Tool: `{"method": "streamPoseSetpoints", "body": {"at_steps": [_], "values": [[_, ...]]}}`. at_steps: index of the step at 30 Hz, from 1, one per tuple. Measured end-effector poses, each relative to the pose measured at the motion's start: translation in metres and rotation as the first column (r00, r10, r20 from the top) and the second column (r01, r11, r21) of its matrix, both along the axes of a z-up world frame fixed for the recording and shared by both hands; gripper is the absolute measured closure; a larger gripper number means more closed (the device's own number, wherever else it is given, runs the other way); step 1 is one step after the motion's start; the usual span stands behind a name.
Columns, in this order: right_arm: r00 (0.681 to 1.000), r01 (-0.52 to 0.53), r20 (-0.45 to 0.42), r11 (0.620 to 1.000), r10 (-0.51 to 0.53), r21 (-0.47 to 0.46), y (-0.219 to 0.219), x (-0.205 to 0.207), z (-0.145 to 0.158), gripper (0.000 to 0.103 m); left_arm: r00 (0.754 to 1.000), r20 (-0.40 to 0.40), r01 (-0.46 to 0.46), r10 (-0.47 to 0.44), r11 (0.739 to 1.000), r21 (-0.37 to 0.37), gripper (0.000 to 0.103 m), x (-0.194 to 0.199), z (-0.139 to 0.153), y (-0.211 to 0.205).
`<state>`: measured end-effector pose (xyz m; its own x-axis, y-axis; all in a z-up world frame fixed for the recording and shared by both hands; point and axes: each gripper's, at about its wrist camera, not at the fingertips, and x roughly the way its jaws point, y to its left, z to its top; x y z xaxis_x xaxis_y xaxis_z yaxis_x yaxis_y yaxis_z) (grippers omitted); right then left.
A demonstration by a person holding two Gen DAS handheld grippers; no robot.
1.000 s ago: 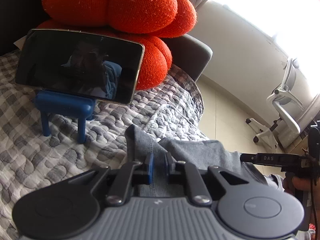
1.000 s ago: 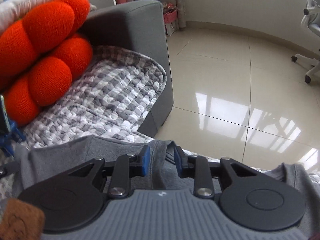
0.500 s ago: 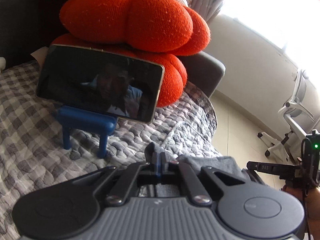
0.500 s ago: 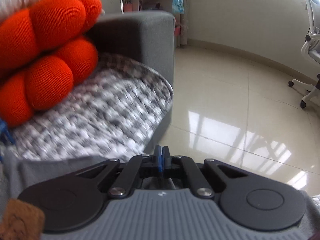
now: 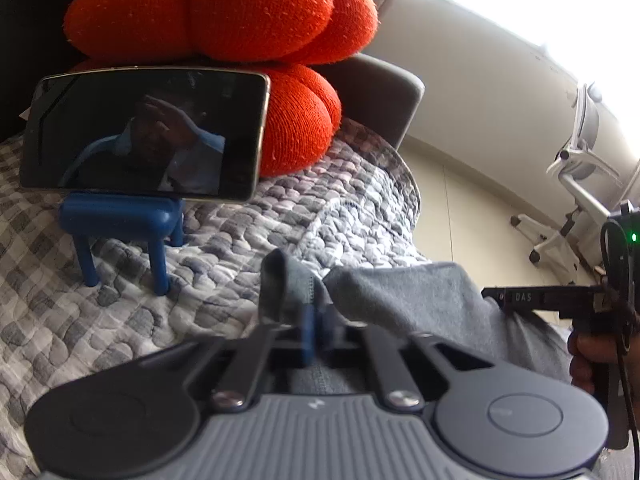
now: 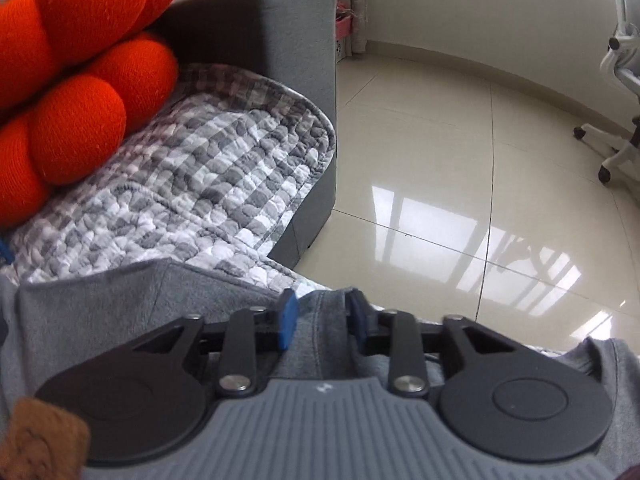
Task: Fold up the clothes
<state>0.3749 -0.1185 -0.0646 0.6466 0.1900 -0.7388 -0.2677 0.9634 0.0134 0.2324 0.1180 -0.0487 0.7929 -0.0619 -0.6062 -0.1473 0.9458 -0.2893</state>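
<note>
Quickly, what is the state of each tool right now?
Left tool: closed, pinching the grey garment.
Right tool: jaws opening, pads apart, the grey garment between them.

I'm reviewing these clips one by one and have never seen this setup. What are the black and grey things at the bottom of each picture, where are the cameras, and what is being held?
There is no robot. A person holds a two-finger gripper in each hand, and a wide-angle camera on each one looks forward past its blue-padded fingers. One picture comes from the left gripper, the other from the right gripper. Both point down at a grey garment lying on a checked quilted cover. The left gripper is shut on a fold of the garment. The right gripper's jaws are opening, with cloth between them. Behind stand an orange cushion and a phone on a blue stand.
</note>
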Motion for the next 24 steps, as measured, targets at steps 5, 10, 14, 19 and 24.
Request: {"method": "streamPoseSetpoints", "body": {"at_steps": [5,10,14,19,24], "values": [[0.995,-0.003,0.104,0.999,-0.002,0.052,0.003,-0.005,0.021,0.097,0.997,0.058,-0.054,0.058,0.996,-0.065,0.103,-0.008,0.009,0.017],[0.980,0.032,0.188,0.986,-0.063,0.161,-0.014,-0.006,0.041,0.098,0.989,0.102,-0.099,0.105,0.993,-0.056,0.103,-0.018,0.023,0.026],[0.992,0.031,0.120,0.998,-0.037,0.049,-0.003,0.000,0.017,0.098,0.995,0.033,-0.092,0.092,0.996,0.002,0.103,-0.009,0.009,0.017],[0.998,0.022,0.064,1.000,-0.022,0.003,-0.001,0.003,0.003,0.092,0.992,0.013,-0.126,0.126,0.990,0.055,0.103,-0.007,0.006,0.019],[0.986,0.084,0.135,0.994,-0.094,0.073,-0.044,-0.010,0.042,0.072,0.988,-0.001,-0.153,0.153,0.987,0.041,0.103,-0.010,0.006,0.031]]}}
